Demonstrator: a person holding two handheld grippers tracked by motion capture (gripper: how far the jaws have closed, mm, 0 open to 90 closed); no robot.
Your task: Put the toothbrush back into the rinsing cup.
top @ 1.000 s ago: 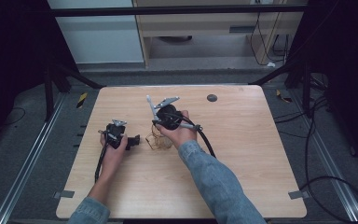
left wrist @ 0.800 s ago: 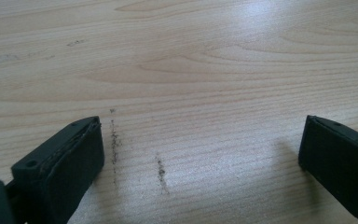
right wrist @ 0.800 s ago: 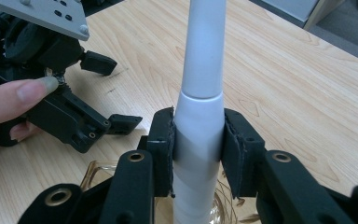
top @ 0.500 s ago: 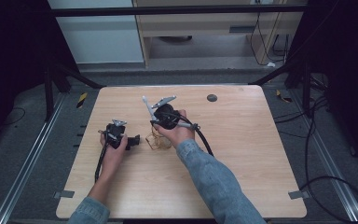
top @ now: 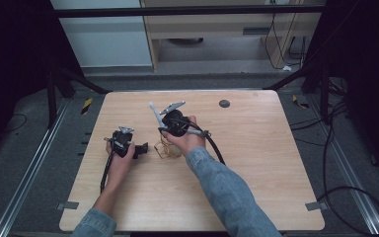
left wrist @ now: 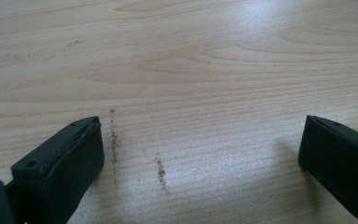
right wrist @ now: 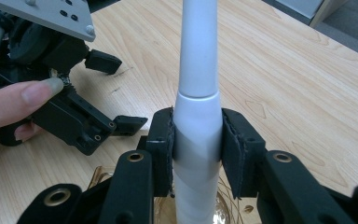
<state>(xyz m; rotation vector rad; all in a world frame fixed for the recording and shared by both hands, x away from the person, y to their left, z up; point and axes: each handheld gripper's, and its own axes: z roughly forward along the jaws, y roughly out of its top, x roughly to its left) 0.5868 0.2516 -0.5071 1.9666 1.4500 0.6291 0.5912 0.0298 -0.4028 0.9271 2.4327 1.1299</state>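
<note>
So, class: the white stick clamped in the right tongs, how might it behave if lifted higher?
The white stick looks stiff, standing straight. Its smooth, glossy taper could slip through the right tongs. It seems light: slim, held near one end without sagging.

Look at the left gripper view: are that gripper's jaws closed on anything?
No. The left gripper has its jaws spread wide apart, with bare wooden table showing between them.
</note>
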